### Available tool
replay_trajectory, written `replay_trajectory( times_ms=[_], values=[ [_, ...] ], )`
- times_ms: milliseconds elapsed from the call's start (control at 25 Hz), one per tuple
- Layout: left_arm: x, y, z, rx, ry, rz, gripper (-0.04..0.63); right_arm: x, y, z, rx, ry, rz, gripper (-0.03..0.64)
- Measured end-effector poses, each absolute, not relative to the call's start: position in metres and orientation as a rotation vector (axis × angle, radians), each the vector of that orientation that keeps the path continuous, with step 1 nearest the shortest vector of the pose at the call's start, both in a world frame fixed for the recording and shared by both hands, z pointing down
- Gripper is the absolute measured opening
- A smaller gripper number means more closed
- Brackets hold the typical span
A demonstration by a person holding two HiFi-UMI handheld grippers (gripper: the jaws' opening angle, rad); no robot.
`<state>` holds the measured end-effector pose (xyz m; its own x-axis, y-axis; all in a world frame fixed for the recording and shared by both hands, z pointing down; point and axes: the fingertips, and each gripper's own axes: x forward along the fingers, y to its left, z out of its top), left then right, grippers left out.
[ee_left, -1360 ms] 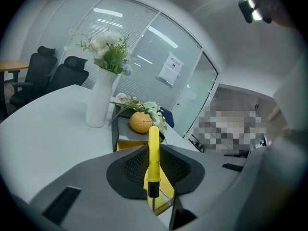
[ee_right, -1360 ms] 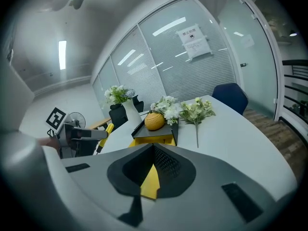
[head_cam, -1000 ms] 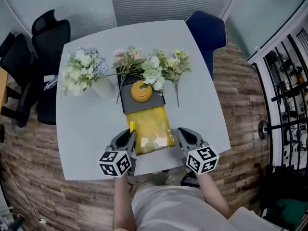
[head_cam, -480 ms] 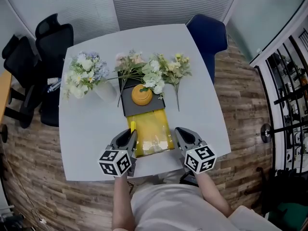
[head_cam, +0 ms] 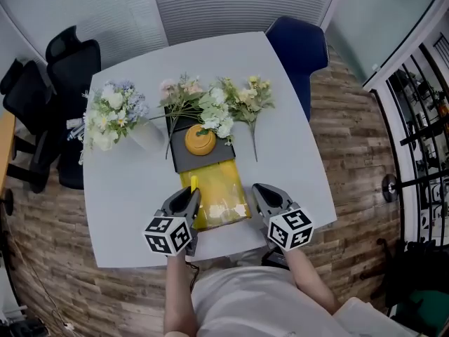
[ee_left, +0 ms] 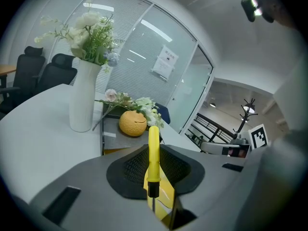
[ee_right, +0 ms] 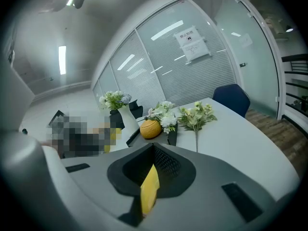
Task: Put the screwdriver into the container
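Observation:
A yellow-handled screwdriver (ee_left: 153,158) stands between the jaws of my left gripper (ee_left: 154,179), which is shut on it, handle tip pointing away and the thin metal shaft toward the camera. In the head view the screwdriver (head_cam: 193,183) sticks out past the left gripper (head_cam: 190,199) at the left edge of a flat yellow see-through pouch (head_cam: 219,196) lying on the table. My right gripper (head_cam: 259,192) is at the pouch's right edge. In the right gripper view a yellow strip of the pouch (ee_right: 149,187) is pinched between the jaws of the right gripper (ee_right: 151,174).
Behind the pouch a dark tray (head_cam: 184,158) carries an orange round object (head_cam: 200,139). Loose flower stems (head_cam: 231,104) lie across the tray. A white vase of flowers (head_cam: 111,112) stands at the left. Office chairs (head_cam: 63,55) and a blue chair (head_cam: 298,44) ring the grey table (head_cam: 126,209).
Only the head view has shifted a little. Both grippers, the screwdriver and the pouch stand as before.

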<state>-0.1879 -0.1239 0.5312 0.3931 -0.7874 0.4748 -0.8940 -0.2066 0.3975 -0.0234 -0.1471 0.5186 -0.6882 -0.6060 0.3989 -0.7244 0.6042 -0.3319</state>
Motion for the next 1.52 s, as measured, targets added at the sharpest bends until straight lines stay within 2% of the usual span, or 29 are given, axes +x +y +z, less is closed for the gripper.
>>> replay_trajectory(
  times_ms=[1520],
  values=[
    [-0.156, -0.154, 0.612, 1.977, -1.263, 0.483, 0.071, -0.010, -0.177, 0.560, 1.100, -2.488, 0.781, 0.015]
  ],
)
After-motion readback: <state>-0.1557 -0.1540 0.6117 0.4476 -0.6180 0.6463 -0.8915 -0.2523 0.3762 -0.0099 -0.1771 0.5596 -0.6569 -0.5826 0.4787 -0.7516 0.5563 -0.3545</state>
